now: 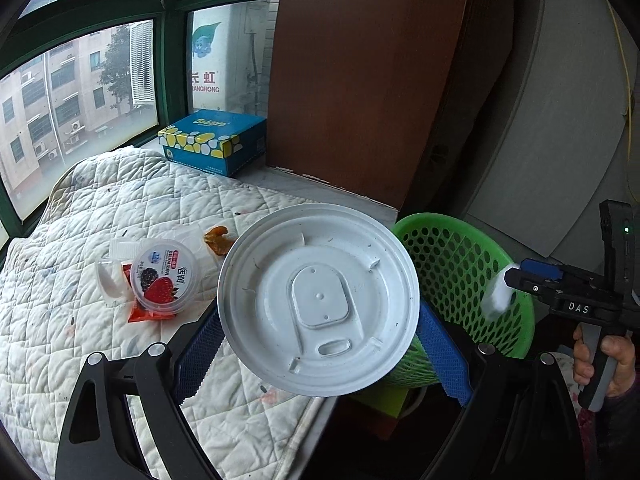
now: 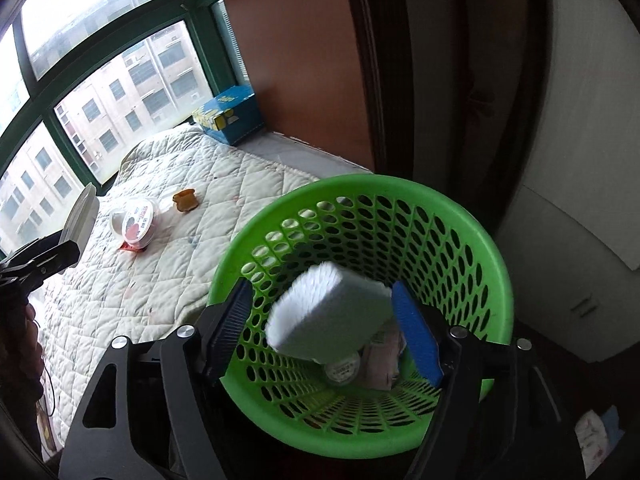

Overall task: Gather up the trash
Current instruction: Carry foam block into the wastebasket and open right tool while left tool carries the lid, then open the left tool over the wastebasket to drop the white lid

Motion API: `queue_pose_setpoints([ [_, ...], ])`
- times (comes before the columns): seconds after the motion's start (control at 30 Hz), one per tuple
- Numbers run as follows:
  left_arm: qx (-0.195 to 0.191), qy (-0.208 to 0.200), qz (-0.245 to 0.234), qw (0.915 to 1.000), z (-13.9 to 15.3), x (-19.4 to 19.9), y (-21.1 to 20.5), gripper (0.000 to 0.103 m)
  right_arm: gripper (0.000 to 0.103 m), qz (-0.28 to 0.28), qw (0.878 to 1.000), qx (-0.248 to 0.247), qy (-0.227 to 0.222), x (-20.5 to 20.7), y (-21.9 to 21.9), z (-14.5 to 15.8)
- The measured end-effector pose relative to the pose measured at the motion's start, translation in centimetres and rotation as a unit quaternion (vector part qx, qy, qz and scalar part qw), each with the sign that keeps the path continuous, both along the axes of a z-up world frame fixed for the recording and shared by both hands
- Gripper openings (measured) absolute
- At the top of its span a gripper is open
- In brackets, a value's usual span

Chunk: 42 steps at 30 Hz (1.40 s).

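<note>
Reading "DAS" on right tool (image 1: 516,276), "CHANGHONG" on window box (image 1: 206,89)

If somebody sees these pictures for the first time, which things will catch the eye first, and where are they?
First the bright green basket standing beside the quilted mat, with a white block blurred between the right tool's open fingers, right over it. Then the big white round lid held across the left tool, above the mat's edge. A yogurt cup with berry pictures lies further back on the mat.
</note>
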<state>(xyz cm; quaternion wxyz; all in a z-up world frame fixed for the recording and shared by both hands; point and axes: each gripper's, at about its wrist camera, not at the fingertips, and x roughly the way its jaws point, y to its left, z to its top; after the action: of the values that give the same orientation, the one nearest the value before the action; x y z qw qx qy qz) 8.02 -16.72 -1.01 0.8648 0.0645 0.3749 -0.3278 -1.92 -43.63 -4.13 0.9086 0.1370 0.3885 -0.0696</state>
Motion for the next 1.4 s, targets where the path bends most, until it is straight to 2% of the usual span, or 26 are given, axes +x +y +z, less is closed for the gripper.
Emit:
queue_pose_setpoints([
  [0.4,0.015,0.004,-0.050,0.9986,-0.3,-0.9,-5.8,0.089,0.078,-0.025,0.999,0.006,-0.019,-2.4,-2.2,0.9],
  [1.0,0.025,0.049,-0.104,0.9931,-2.7,-1.6,-13.5,0.090,0.082,-0.036,0.999,0.009,-0.033,-4.4,-3.1,1.4],
  [1.2,0.015,0.048,-0.111,0.9926,-2.7,-2.3,-13.8,0.093,0.082,-0.037,0.999,0.015,-0.034,-4.7,-3.2,1.2],
  [1.4,0.011,0.044,-0.093,0.9947,-2.2,-2.1,-12.0,0.094,0.082,-0.024,0.999,0.019,-0.035,-4.2,-2.4,1.3],
])
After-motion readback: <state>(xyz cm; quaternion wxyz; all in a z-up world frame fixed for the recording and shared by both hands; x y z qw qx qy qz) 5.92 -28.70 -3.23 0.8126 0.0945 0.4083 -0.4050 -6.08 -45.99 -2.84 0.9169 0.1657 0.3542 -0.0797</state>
